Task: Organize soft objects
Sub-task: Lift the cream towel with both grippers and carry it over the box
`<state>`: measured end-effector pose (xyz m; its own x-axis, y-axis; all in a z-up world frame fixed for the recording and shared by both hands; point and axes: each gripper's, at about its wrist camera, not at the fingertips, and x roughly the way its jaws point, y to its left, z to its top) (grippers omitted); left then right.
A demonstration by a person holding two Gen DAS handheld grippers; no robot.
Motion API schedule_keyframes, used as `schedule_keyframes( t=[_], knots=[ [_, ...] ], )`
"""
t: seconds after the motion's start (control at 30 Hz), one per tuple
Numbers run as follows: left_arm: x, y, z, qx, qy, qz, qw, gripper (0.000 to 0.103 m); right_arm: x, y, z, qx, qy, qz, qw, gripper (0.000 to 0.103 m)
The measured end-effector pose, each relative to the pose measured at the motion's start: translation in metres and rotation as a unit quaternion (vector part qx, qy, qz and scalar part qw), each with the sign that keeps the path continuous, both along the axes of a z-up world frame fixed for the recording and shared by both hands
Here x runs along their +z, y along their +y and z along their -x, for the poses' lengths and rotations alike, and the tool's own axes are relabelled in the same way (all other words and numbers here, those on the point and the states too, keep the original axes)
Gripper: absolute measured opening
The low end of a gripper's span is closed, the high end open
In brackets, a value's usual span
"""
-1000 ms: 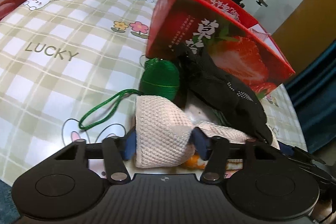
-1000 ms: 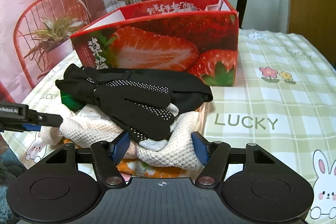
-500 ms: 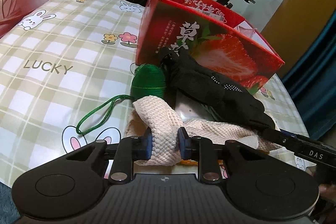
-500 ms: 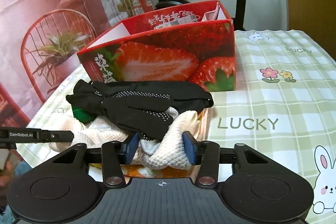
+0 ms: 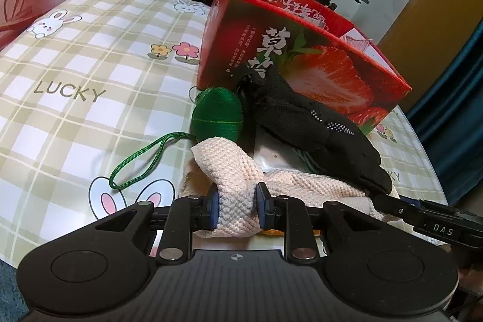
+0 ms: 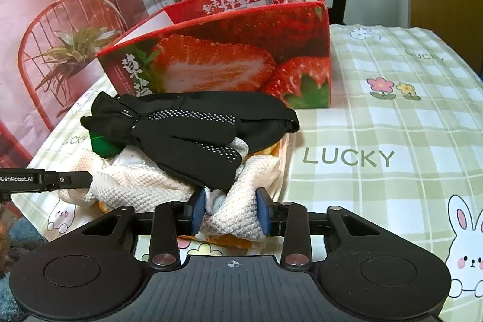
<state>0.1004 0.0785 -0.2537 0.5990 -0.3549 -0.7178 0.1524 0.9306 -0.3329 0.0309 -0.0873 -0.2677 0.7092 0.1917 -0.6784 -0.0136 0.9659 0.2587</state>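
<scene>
Both grippers have just closed: a second ago their jaws stood spread around the cloth [image 5: 232,171], and now the left gripper [image 5: 235,208] and right gripper [image 6: 231,212] each pinch a bunched end of it. The lift can likely begin. The cloth lies on the tabletop [image 5: 75,74] under the black gloves [image 6: 193,129], near the box [image 6: 241,59].

Left of pile: we are seeing bare tablecloth [image 5: 75,71], crossed only by the green cord [image 5: 142,159].
Right of pile: we are seeing open cloth [image 6: 392,141].
Behind pile: the strawberry box [image 6: 229,71] is standing close, blocking the way.
Over pile: the black gloves [image 6: 187,129] are lying on the waffle towel [image 5: 238,171].
Box top: it is standing open.
</scene>
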Motion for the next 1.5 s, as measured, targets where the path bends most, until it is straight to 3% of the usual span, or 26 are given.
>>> schedule_keyframes(
  t=[0.17,0.83,1.5],
  knots=[
    [0.008,-0.002,0.005,-0.007,-0.016,-0.004,0.9998,0.023,0.011,-0.002,0.004,0.003,-0.018,0.004,1.000,0.022],
    [0.090,-0.014,0.008,-0.033,-0.141,-0.001,0.9894,0.023,0.083,-0.020,0.005,-0.009,-0.110,-0.004,0.994,0.022],
    [0.115,-0.018,-0.022,-0.033,-0.160,0.029,0.9862,0.023,0.122,-0.033,-0.017,-0.013,-0.158,0.002,0.987,0.022]
  ],
)
